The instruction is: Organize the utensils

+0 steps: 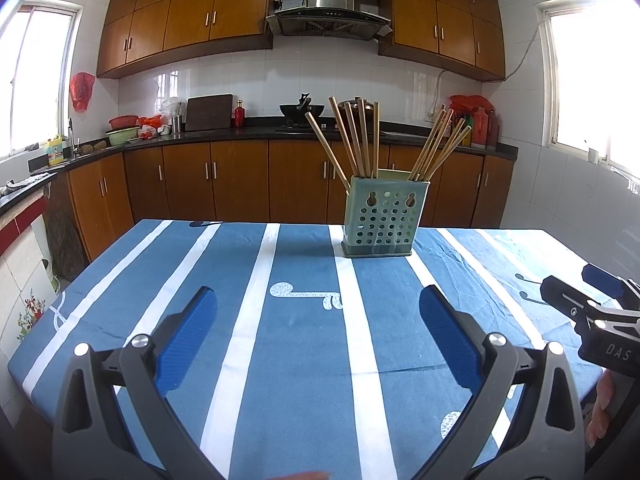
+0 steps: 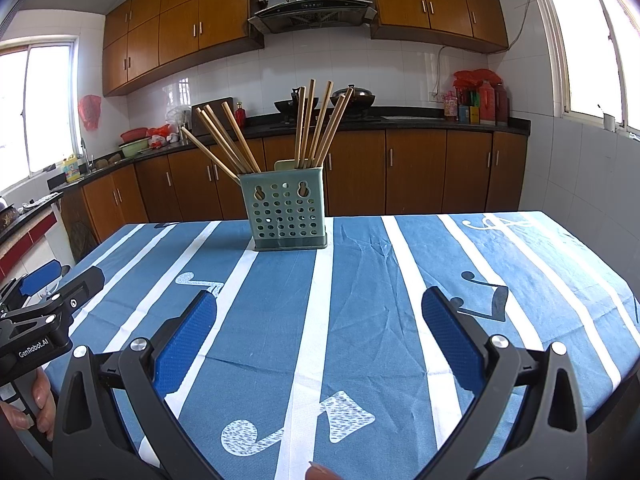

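A pale green perforated utensil holder (image 1: 382,220) (image 2: 286,214) stands upright on the far part of the table. Several wooden chopsticks (image 1: 356,140) (image 2: 316,124) stick out of it in two fanned bunches, one per compartment. My left gripper (image 1: 318,312) is open above the near part of the tablecloth, well short of the holder, with nothing between its blue pads. My right gripper (image 2: 320,312) is open too and holds nothing. Each gripper shows at the edge of the other's view: the right gripper (image 1: 576,288) and the left gripper (image 2: 60,276).
The table wears a blue cloth with white stripes (image 1: 260,280) (image 2: 400,280). Behind it runs a dark kitchen counter (image 1: 240,132) with bowls, a cutting board, woks and bottles. A hand (image 2: 36,404) holds the left gripper's handle; fingers (image 1: 600,412) hold the right one.
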